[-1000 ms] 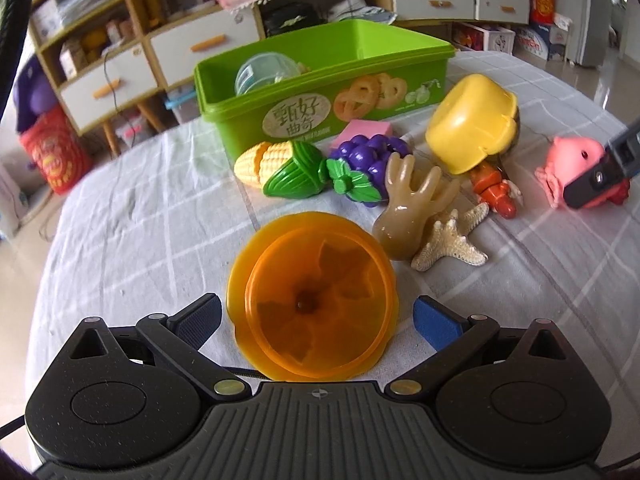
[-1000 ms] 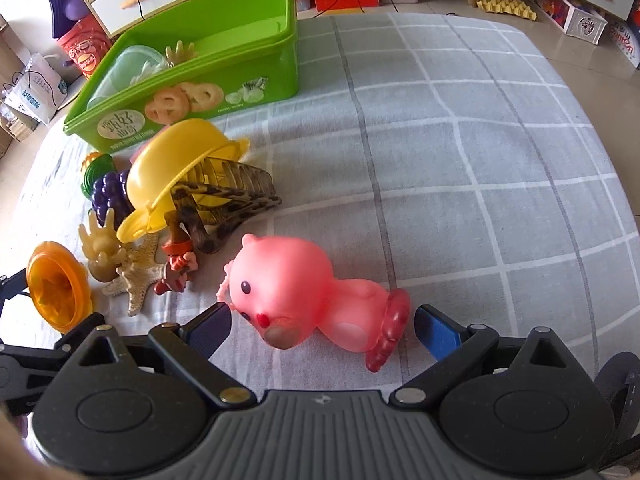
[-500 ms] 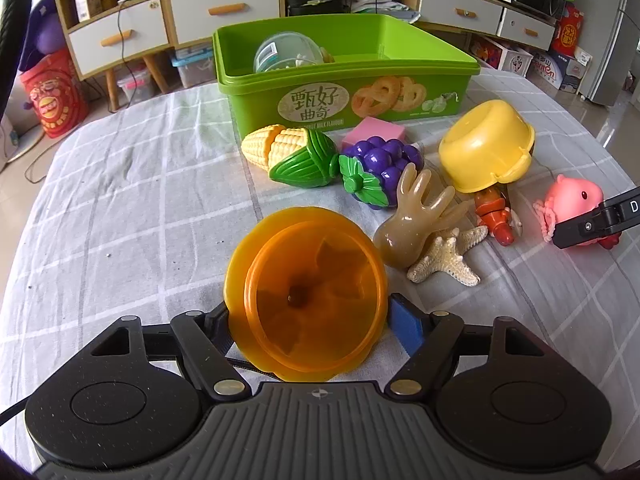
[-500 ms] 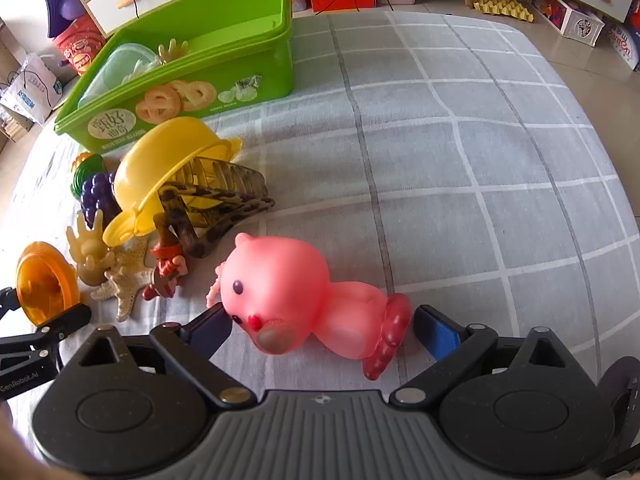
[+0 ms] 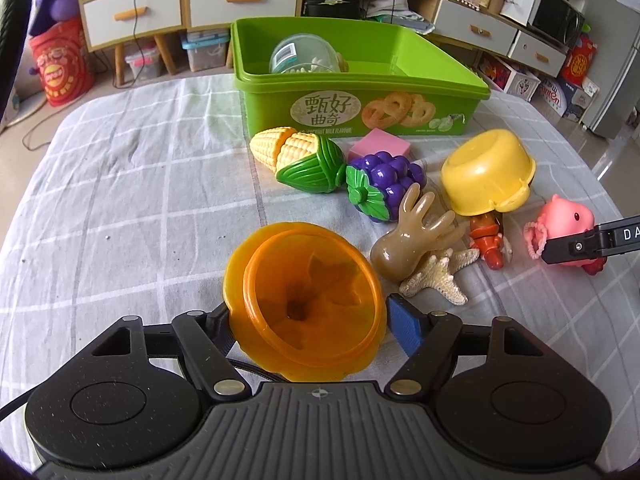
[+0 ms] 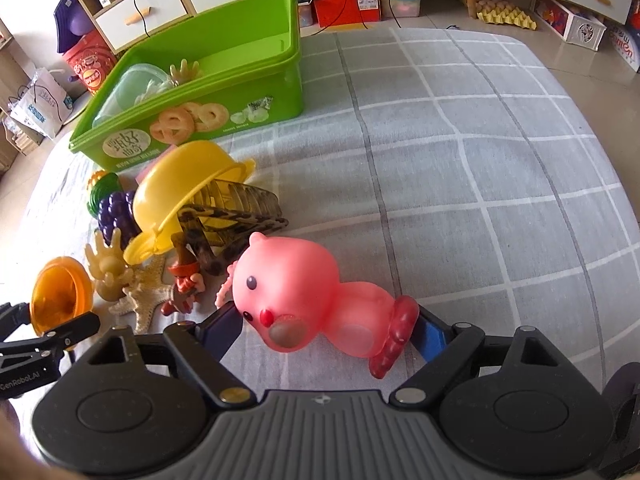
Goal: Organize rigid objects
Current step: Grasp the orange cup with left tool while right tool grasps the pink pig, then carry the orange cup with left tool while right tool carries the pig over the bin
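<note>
- L gripper (image 5: 308, 312): jaws clamped on the orange funnel-like cup (image 5: 304, 308), mouth facing the cam, pads on its sides. Looks lifted or tipped off the checked cloth (image 5: 120, 200), can't tell which.
- R gripper (image 6: 328, 326): jaws clenched on the pink axolotl toy (image 6: 316, 300), head at one pad, frilly tail at the other. Soft-looking body, so I judge a gentle squeeze is enough; too hard and it may pop out.
- Target is the green bin (image 5: 360, 80) at 12 o'clock from L cam, approx 11 o'clock from R cam. Clear jar (image 5: 304, 56) sits in its left end.
- I'd lift both straight up first: starfish (image 5: 436, 276) & tan hand toy (image 5: 412, 236) lie just beside the cup at 2 o'clock; hair claw (image 6: 232, 216) & yellow bowl (image 6: 188, 184) near the toy at 10.
- Go one arm at a time over the rim, drop in the free right part, w/o crossing arms.
</note>
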Available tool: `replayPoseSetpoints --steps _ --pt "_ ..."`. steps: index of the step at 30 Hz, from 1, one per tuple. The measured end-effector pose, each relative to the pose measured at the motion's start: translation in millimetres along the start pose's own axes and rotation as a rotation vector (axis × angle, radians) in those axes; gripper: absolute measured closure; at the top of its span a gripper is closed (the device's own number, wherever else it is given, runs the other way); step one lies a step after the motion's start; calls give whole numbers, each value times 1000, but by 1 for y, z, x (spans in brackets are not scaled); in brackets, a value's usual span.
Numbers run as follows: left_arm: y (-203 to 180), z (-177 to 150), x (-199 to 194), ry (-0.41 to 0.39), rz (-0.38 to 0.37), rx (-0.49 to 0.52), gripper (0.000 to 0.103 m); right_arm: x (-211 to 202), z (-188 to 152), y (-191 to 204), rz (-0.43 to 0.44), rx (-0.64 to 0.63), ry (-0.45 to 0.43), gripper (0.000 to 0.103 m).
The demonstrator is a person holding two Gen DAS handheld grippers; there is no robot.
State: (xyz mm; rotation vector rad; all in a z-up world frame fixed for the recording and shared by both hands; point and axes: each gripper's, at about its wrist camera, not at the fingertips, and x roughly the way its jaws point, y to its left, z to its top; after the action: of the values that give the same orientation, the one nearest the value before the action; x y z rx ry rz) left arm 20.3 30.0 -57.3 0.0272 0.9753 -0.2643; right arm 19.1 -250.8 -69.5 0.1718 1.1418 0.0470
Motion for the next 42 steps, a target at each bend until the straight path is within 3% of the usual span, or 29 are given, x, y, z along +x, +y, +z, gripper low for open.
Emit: replayPoseSetpoints --steps 28,42 --pt "14 18 -28 -36 -85 -194 26 -42 12 -12 193 187 -88 40" --pt "9 42 -43 -111 -136 -254 26 -54 29 -12 244 270 -144 40"
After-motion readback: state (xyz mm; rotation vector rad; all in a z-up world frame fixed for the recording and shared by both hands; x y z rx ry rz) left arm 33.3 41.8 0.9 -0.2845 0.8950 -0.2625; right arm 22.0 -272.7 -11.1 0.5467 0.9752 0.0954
